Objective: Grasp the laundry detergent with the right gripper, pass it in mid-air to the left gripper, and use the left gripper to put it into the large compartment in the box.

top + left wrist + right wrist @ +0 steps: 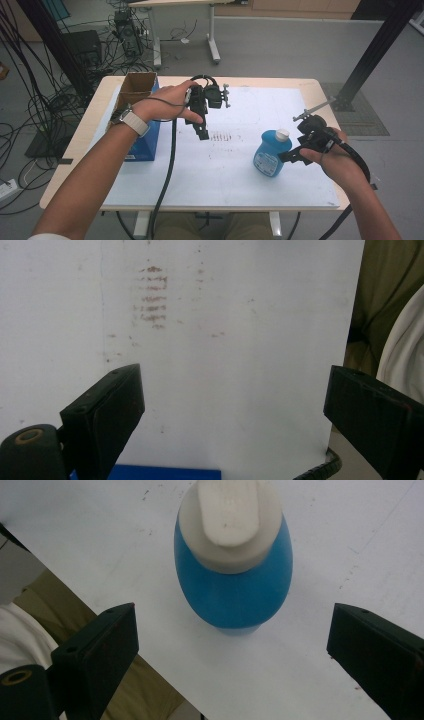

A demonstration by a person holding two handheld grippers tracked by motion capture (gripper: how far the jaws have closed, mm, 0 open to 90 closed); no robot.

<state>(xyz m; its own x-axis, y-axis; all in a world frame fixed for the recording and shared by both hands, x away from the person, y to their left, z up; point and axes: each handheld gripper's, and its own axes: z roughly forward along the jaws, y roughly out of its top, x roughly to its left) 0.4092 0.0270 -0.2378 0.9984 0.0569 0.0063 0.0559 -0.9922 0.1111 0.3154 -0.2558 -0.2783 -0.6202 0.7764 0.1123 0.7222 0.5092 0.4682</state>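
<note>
A: Status? Where's the blue bottle?

B: Upright on the white sheet, right of centre, white cap on. Untouched, I'd say.

A: Right gripper?

B: Just beside the bottle, aimed at it. Jaws spread wide, bottle ahead of them and not between the pads, no contact. Pick looks about to start, nothing gripped yet.

A: Left gripper?

B: Hovering over mid-table, jaws wide, empty. Only the stained sheet under it.

A: The open cardboard box?

B: Far-left side, behind a blue box. Can't see inside it. My guess: approach done; grasp, lift, placement all left.
</note>
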